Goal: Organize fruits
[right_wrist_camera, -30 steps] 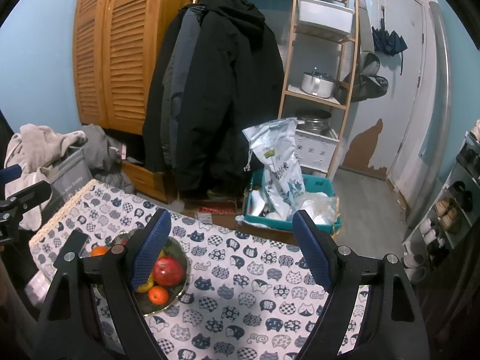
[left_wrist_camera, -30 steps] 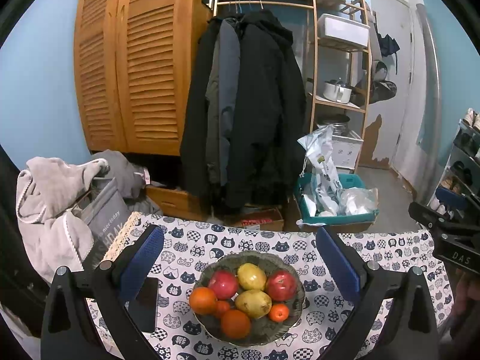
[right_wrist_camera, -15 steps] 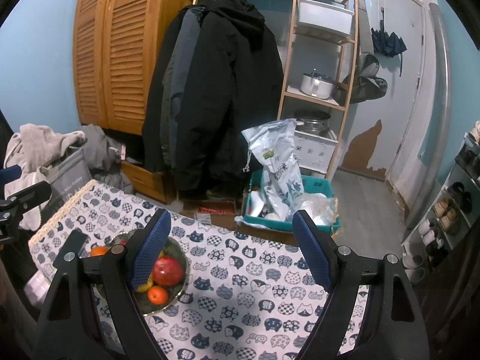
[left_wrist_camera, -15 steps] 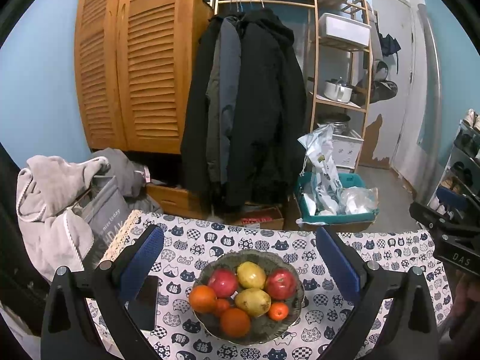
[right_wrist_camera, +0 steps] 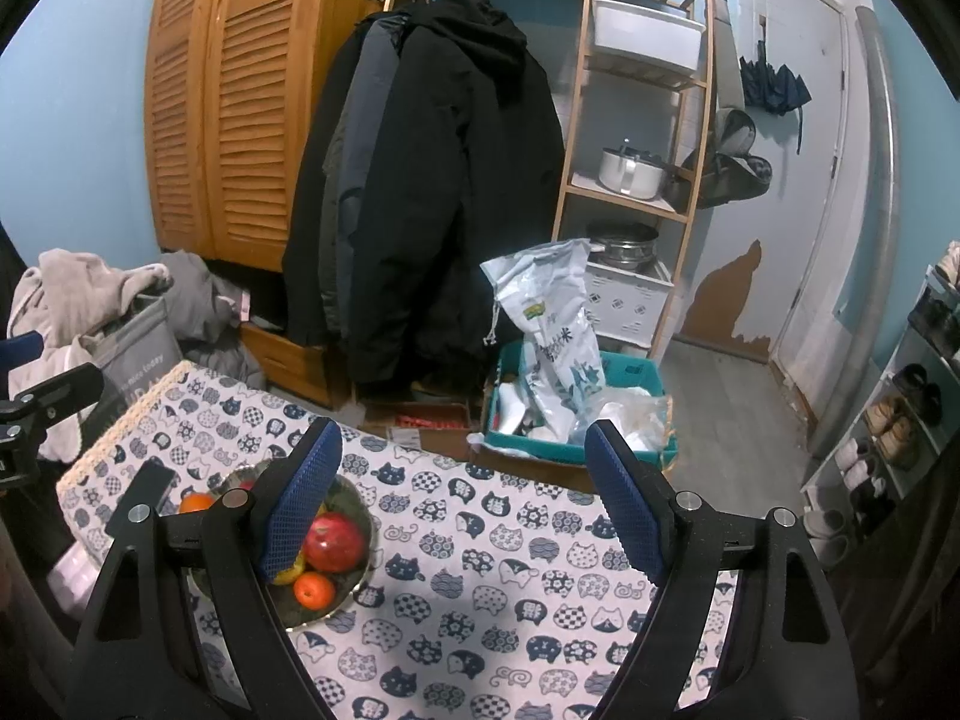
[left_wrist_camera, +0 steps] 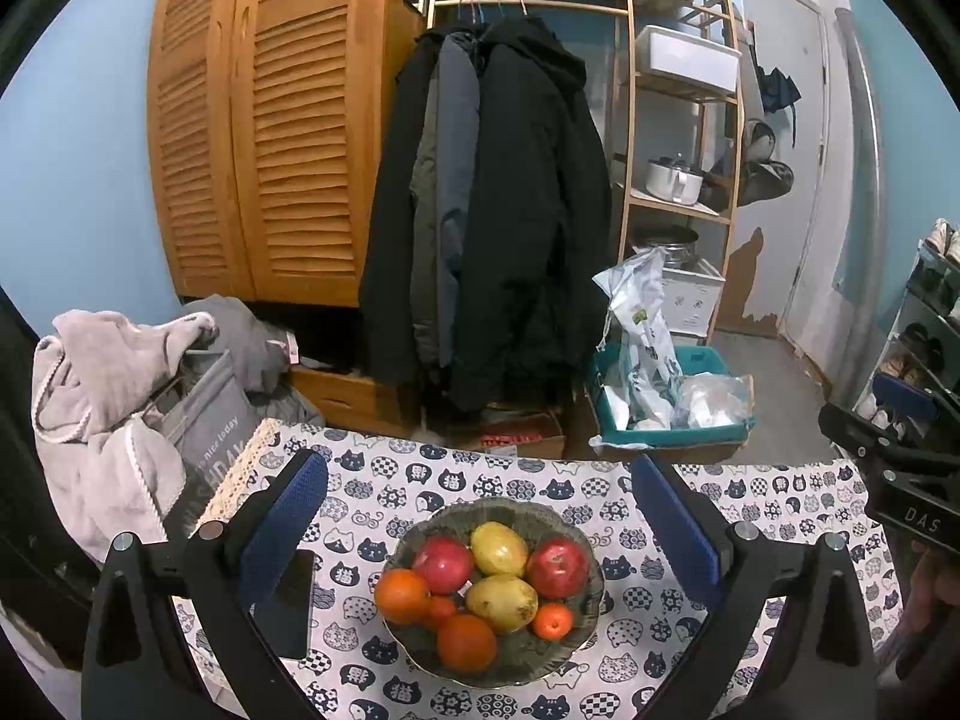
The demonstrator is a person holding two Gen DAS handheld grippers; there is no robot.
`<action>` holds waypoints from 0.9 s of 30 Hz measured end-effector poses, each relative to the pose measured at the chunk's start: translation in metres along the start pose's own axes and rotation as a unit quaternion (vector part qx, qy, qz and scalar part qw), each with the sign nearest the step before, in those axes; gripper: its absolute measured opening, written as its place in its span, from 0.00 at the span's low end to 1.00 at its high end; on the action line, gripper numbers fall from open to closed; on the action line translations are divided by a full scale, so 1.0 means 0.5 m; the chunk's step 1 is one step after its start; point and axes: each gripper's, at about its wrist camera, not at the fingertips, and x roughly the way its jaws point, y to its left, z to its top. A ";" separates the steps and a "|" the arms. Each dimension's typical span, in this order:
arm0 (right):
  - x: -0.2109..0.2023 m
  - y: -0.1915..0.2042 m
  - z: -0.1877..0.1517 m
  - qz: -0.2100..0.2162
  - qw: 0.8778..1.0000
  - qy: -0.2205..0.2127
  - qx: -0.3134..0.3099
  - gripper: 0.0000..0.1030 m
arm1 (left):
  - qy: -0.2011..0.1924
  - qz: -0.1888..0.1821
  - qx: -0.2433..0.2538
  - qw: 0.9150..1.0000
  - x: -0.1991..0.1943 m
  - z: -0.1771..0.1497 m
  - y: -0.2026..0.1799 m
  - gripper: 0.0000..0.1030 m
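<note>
Fruit bowl (left_wrist_camera: 576, 648) sits full on the cat-print tablecloth (left_wrist_camera: 540, 480).
Front pear (left_wrist_camera: 501, 601) lies lengthwise left-right; left gripper (left_wrist_camera: 480, 534) and right gripper (right_wrist_camera: 465, 498) both gape empty.

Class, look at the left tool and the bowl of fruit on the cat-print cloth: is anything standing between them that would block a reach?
Nothing visible does. The left tool is open, and the bowl of fruit lies straight ahead, uncovered.

The worktop (left_wrist_camera: 540, 480) cloth bore navy-and-white cat faces; the grey-green bowl (left_wrist_camera: 522, 513) held red, yellow and orange fruit.
</note>
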 end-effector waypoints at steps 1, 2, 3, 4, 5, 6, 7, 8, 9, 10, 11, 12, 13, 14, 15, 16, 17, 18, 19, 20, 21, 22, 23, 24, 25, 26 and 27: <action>0.001 0.000 0.000 0.000 1.000 0.000 0.000 0.80 | 0.000 0.000 0.001 1.000 0.000 0.000 -0.002 0.99; 0.001 0.000 0.000 0.001 1.000 0.000 0.000 0.80 | 0.000 0.001 0.001 1.000 0.000 0.001 -0.003 0.99; 0.000 0.000 0.000 0.000 1.000 0.000 0.000 0.80 | 0.001 0.001 0.000 1.000 0.000 0.000 -0.003 0.99; 0.001 0.000 0.000 0.000 1.000 0.000 0.000 0.80 | 0.000 0.000 0.000 1.000 0.000 0.000 -0.002 0.99; 0.000 0.000 0.000 0.000 1.000 0.000 0.000 0.80 | 0.001 0.000 0.000 1.000 0.000 0.000 -0.002 0.99; 0.000 0.000 -0.001 0.000 1.000 0.000 0.000 0.80 | 0.001 0.000 -0.001 1.000 -0.001 0.001 -0.003 0.99; 0.000 0.000 -0.001 0.000 1.000 0.000 0.000 0.80 | 0.002 0.000 -0.001 1.000 -0.001 0.001 -0.003 0.99; 0.000 0.000 -0.001 0.000 1.000 -0.001 0.000 0.80 | 0.001 0.001 -0.001 1.000 0.000 0.001 -0.003 0.99; 0.000 0.000 -0.001 0.000 1.000 -0.001 0.000 0.80 | 0.002 0.001 -0.001 1.000 -0.001 0.001 -0.003 0.99; 0.000 0.000 -0.001 0.000 1.000 -0.001 0.000 0.80 | 0.002 0.001 -0.001 1.000 -0.001 0.002 -0.004 0.99; 0.000 0.000 -0.001 0.000 1.000 -0.001 0.001 0.80 | 0.001 0.000 -0.001 1.000 0.000 0.001 -0.002 0.99; 0.000 0.000 -0.001 0.000 1.000 -0.001 0.001 0.80 | 0.002 0.001 -0.001 1.000 0.000 0.001 -0.003 0.99; 0.000 0.000 -0.001 0.000 1.000 -0.001 0.001 0.80 | 0.002 0.001 0.000 1.000 -0.001 0.002 -0.004 0.99; 0.000 0.000 -0.001 0.000 1.000 -0.001 0.000 0.80 | 0.002 0.000 0.000 1.000 0.000 0.001 -0.002 0.99; 0.000 0.000 -0.001 0.000 1.000 -0.001 0.001 0.80 | 0.002 0.000 0.000 1.000 -0.001 0.002 -0.003 0.99; 0.000 0.000 -0.001 0.001 1.000 -0.001 0.000 0.80 | 0.001 0.000 0.000 1.000 -0.002 0.002 -0.003 0.99; 0.000 0.000 -0.001 0.000 1.000 -0.001 0.000 0.80 | 0.001 0.000 0.000 1.000 0.000 0.002 -0.003 0.99; -0.001 0.000 -0.002 -0.001 1.000 -0.002 0.001 0.80 | 0.001 0.000 0.000 1.000 0.000 0.002 -0.003 0.99; -0.001 0.000 -0.002 -0.001 1.000 -0.002 0.001 0.80 | 0.001 0.001 0.000 1.000 -0.001 0.002 -0.003 0.99; -0.001 0.000 -0.002 -0.001 1.000 -0.002 0.002 0.80 | 0.001 0.001 0.000 1.000 -0.001 0.001 -0.002 0.99; -0.001 0.000 -0.001 -0.001 1.000 -0.003 0.002 0.80 | 0.002 0.001 0.000 1.000 -0.001 0.001 -0.003 0.99; -0.001 -0.001 -0.001 -0.002 1.000 -0.003 0.003 0.80 | 0.003 -0.001 0.000 1.000 -0.002 0.001 -0.003 0.99; 0.001 -0.002 0.001 -0.002 1.000 -0.003 0.004 0.80 | 0.003 -0.002 0.000 1.000 -0.002 0.001 -0.003 0.99; 0.001 -0.002 0.001 -0.002 1.000 -0.003 0.003 0.80 | 0.003 -0.002 0.001 1.000 -0.002 0.000 -0.002 0.99; 0.003 -0.003 0.001 -0.002 1.000 -0.002 0.003 0.80 | 0.002 -0.002 0.002 1.000 -0.003 0.000 -0.003 0.99; 0.002 -0.002 0.001 -0.002 1.000 -0.002 0.002 0.80 | 0.002 -0.002 0.002 1.000 -0.002 -0.001 -0.003 0.99; 0.002 -0.003 0.001 -0.002 1.000 -0.003 0.002 0.80 | 0.002 -0.001 0.003 1.000 -0.003 -0.001 -0.003 0.99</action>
